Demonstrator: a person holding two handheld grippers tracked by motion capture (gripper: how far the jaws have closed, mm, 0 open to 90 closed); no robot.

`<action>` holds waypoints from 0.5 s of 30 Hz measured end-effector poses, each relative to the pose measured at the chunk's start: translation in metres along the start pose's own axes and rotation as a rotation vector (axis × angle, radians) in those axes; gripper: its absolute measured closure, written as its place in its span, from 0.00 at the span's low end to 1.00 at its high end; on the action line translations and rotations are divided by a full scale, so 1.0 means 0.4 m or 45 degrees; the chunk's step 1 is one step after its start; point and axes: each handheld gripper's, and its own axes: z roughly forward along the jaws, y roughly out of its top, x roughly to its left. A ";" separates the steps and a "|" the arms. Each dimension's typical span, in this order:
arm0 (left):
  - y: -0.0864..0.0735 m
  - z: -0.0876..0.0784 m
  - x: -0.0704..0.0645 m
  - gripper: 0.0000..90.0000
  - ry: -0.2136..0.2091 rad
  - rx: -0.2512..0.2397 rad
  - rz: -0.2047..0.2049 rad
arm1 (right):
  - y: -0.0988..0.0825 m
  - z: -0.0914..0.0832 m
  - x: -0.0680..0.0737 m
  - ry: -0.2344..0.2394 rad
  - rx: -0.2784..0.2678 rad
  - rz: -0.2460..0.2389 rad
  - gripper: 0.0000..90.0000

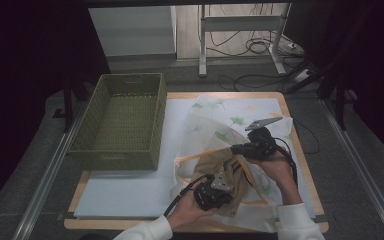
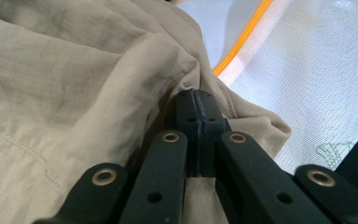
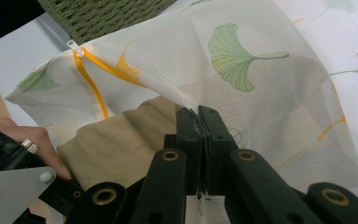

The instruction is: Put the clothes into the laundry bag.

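Stuffing a beige crumpled cotton garment into a white mesh laundry bag printed with green ginkgo leaves and edged with an orange zip, judging by how things lie at the near right of the counter. Left gripper at the near side, fingers closed tight on a fold of the beige cloth, pinching it near a seam. Right gripper a little farther and to the right, fingers closed on the thin mesh edge of the bag mouth, lifting it so the opening gapes toward the near left. Garment lying half inside that mouth, bunched, partly under the raised mesh, the rest spilling toward the near edge. Green woven rectangular basket standing at the far left, well apart from both grippers, nothing seen inside.

Likely handling: both pieces light, limp and shapeless, sagging from wherever pinched; mesh slippery and prone to snagging or sliding out of a shallow pinch, so best held at the zip-taped rim, where stiffer. Beige cloth better gripped on a thick fold or hem than on a single layer. Risk: cloth dragging the bag along rather than sliding in
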 end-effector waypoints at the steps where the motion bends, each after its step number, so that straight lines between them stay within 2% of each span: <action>1: 0.001 0.001 -0.001 1.00 0.001 -0.009 -0.014 | 0.000 0.001 0.000 0.003 -0.001 0.001 0.96; 4: 0.006 0.000 0.003 1.00 0.028 -0.011 -0.006 | 0.000 0.001 0.000 0.005 -0.001 0.001 0.96; 15: 0.017 0.007 0.022 1.00 0.073 -0.021 -0.022 | -0.002 -0.001 -0.005 0.007 -0.004 0.009 0.96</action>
